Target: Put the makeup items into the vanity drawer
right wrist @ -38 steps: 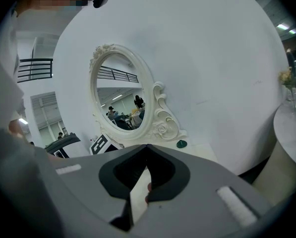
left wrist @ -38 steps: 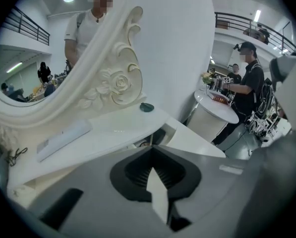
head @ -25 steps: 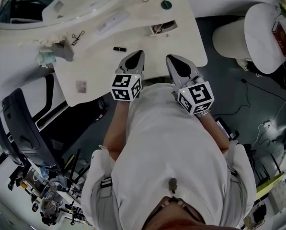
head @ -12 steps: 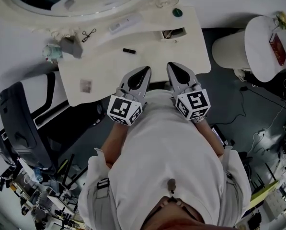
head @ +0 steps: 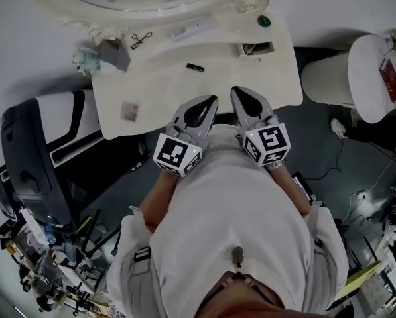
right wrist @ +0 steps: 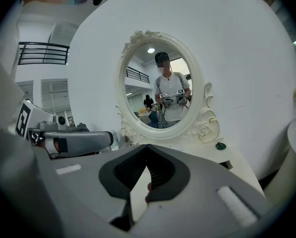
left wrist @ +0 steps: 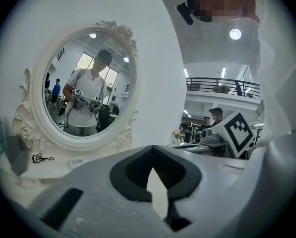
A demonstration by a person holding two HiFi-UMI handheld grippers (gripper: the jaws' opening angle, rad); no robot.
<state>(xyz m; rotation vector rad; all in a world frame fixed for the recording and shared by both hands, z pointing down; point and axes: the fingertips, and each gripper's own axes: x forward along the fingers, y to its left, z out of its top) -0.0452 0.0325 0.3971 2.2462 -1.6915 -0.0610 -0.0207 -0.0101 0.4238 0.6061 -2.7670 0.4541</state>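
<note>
Left gripper (head: 211, 100): fingers closed tip to tip, nothing between them. Right gripper (head: 237, 91): fingers likewise closed and empty. Both are held side by side over the near edge of the table (head: 151, 91), touching nothing on it. A black lipstick (head: 195, 67) lies on the top ahead of the left fingers, apart from them. The drawer (head: 256, 48) stands open ahead of the right fingers, slightly to their right. An eyelash curler (head: 141, 40) lies farther off, ahead and left of the left fingers, by the mirror (left wrist: 88, 88).
</note>
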